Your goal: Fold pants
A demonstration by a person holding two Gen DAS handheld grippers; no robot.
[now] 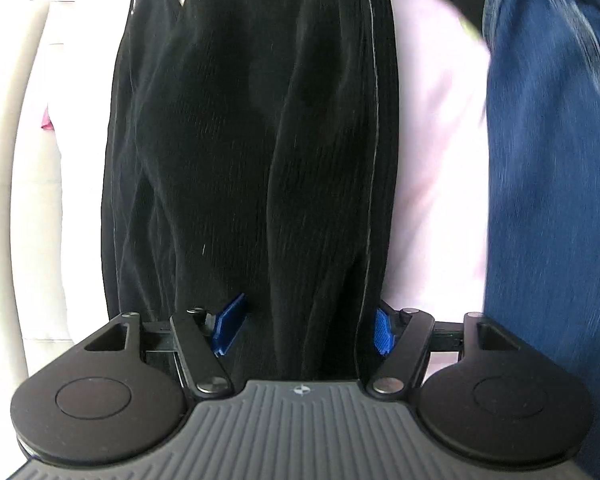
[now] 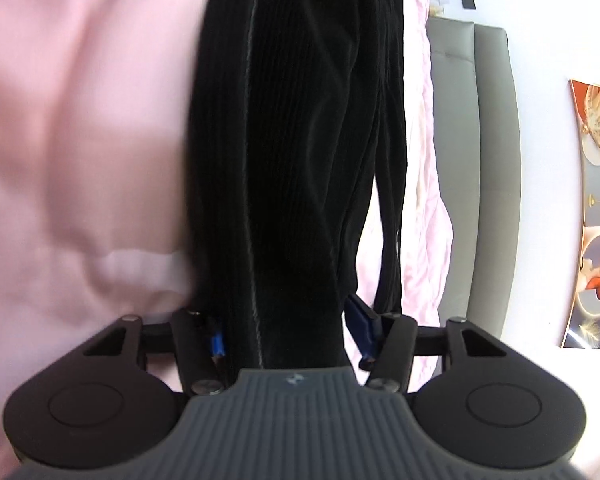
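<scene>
The black corduroy pants (image 1: 252, 140) hang lengthwise away from my left gripper (image 1: 306, 326), whose blue pads (image 1: 230, 324) press into a thick bunch of the fabric. A pale seam line runs along the right edge of the cloth. In the right wrist view the same black pants (image 2: 300, 140) hang from my right gripper (image 2: 292, 334), whose blue pads (image 2: 362, 330) clamp another bunch of the cloth. Both grippers hold the pants lifted over pink bedding. The pants' far end is out of view.
Pink bedding (image 2: 80, 140) lies under and beside the pants. Blue denim (image 1: 552, 180) fills the right side of the left wrist view. A grey padded headboard (image 2: 472, 180) and a wall picture (image 2: 596, 208) stand at the right. A white wall (image 1: 20, 160) is at the left.
</scene>
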